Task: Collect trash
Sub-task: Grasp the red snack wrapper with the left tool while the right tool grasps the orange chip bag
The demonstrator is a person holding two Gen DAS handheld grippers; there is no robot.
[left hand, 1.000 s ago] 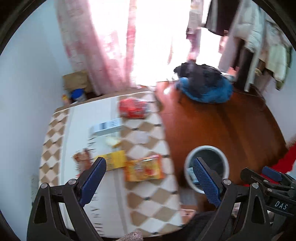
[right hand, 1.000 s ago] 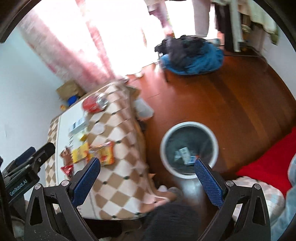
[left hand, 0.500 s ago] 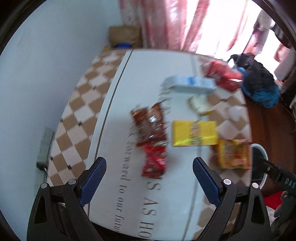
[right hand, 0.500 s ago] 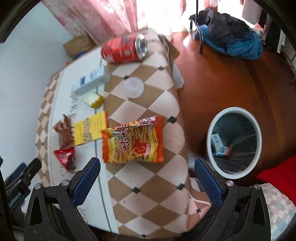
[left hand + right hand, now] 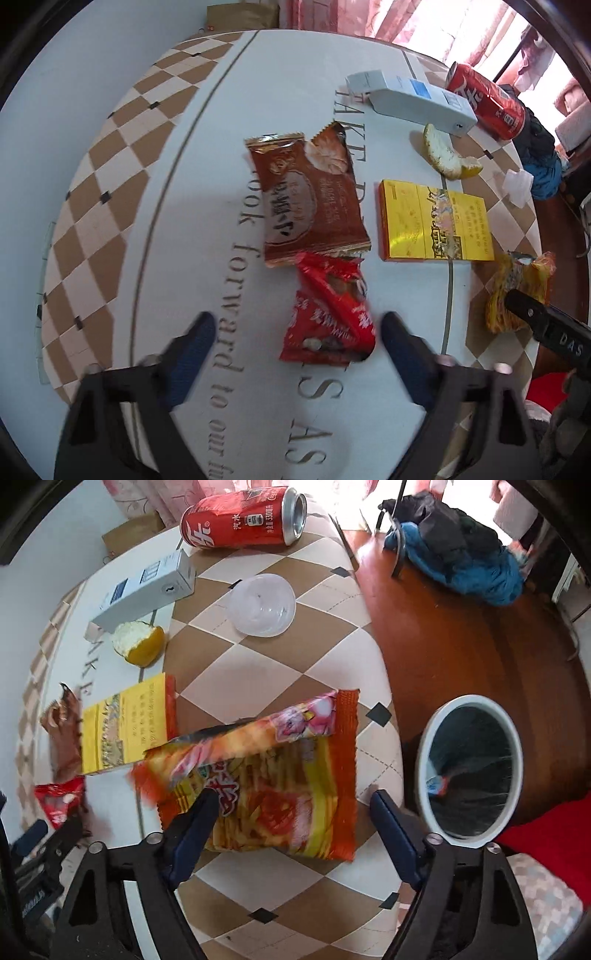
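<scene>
Trash wrappers look light and crinkly: the red wrapper [image 5: 328,314] suits a pinch across its middle; both tongs [image 5: 297,334] [image 5: 290,812] gape wide, empty.

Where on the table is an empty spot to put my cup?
Bare cloth lies left of the brown wrapper, toward the checkered border. It is crowded between the yellow box, peel and can.
</scene>
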